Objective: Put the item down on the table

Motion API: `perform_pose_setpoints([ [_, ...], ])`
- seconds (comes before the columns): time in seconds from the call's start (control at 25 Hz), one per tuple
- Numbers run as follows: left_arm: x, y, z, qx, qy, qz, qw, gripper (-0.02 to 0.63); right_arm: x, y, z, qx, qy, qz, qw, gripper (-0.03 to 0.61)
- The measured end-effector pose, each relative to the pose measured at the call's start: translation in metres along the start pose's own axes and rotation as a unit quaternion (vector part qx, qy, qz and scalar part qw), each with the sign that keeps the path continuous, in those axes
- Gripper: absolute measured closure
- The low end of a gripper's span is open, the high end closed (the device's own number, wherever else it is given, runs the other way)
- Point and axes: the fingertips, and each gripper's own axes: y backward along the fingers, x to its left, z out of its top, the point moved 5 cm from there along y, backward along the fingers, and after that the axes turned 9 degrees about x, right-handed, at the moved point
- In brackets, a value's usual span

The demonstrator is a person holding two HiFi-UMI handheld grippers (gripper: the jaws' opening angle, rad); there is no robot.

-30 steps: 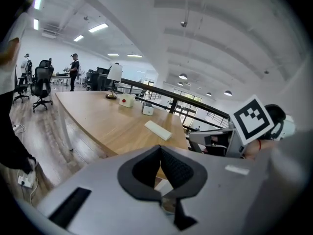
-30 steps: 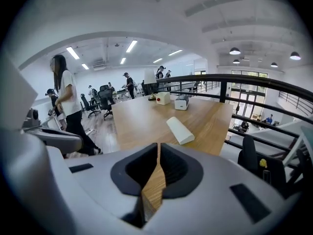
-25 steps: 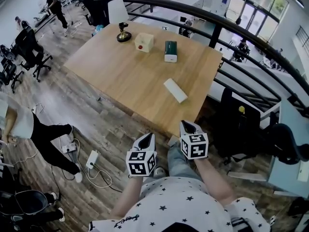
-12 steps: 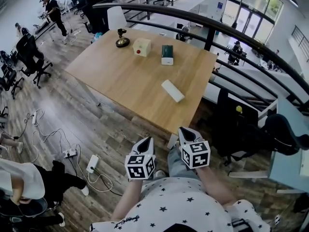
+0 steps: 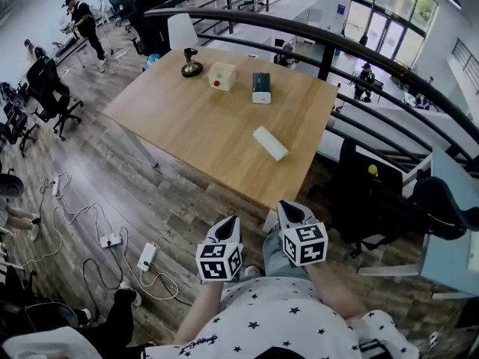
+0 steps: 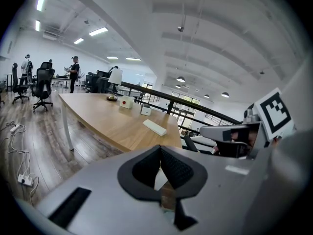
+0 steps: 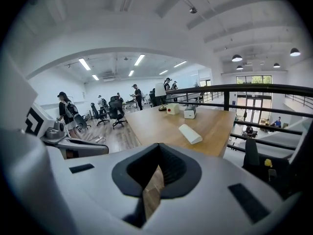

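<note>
Both grippers hang in front of my body, short of the wooden table's (image 5: pixel 187 129) near corner. The left gripper (image 5: pixel 231 221) (image 6: pixel 160 150) is shut with nothing between its pads. The right gripper (image 5: pixel 287 208) (image 7: pixel 157 147) is shut and empty too. A long white box (image 5: pixel 270 143) (image 6: pixel 154 127) (image 7: pixel 190 133) lies on the table nearest to me. Farther back stand a green and white box (image 5: pixel 261 87) (image 7: pixel 190 112), a cream cube with a red button (image 5: pixel 221 75) (image 6: pixel 126 102) and a brass bell-like object (image 5: pixel 191 67).
A black curved railing (image 5: pixel 359 54) runs behind and to the right of the table. A dark chair (image 5: pixel 367 193) stands at the right. Cables and power strips (image 5: pixel 112 239) lie on the wooden floor at the left. Office chairs (image 5: pixel 46 90) and people (image 5: pixel 84 19) are at the far left.
The grippers have hardly moved and stay shut. The view has shifted a little, and the person on the floor at the left has passed down toward the bottom edge.
</note>
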Motion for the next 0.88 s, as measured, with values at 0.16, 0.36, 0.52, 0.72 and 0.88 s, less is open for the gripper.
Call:
perform_pose_setpoints([
  [0.16,0.0029,-0.0003,-0.0007,0.001,0.001,-0.001,1.0,0.601,0.0034,0.0,0.0006,-0.001,0.001,0.006,1.0,0.584],
  [0.36,0.0043,-0.0038,-0.0006,0.003,0.002,-0.004,1.0,0.601,0.0026,-0.0032,-0.0002,0.004,0.003,0.009,1.0,0.584],
  [0.52,0.0057,-0.0024,-0.0017,0.006,0.001,-0.005,1.0,0.601,0.0057,-0.0021,0.0023,0.0,0.004,0.013,1.0,0.584],
  [0.72,0.0038,-0.0017,-0.0008,0.007,0.002,-0.009,0.9999,0.601,0.0054,0.001,0.0048,-0.001,0.003,0.015,1.0,0.584],
  [0.88,0.0016,-0.0015,-0.0014,0.007,0.0,-0.01,0.9999,0.601,0.0056,0.003,0.0048,-0.003,0.004,0.016,1.0,0.584],
])
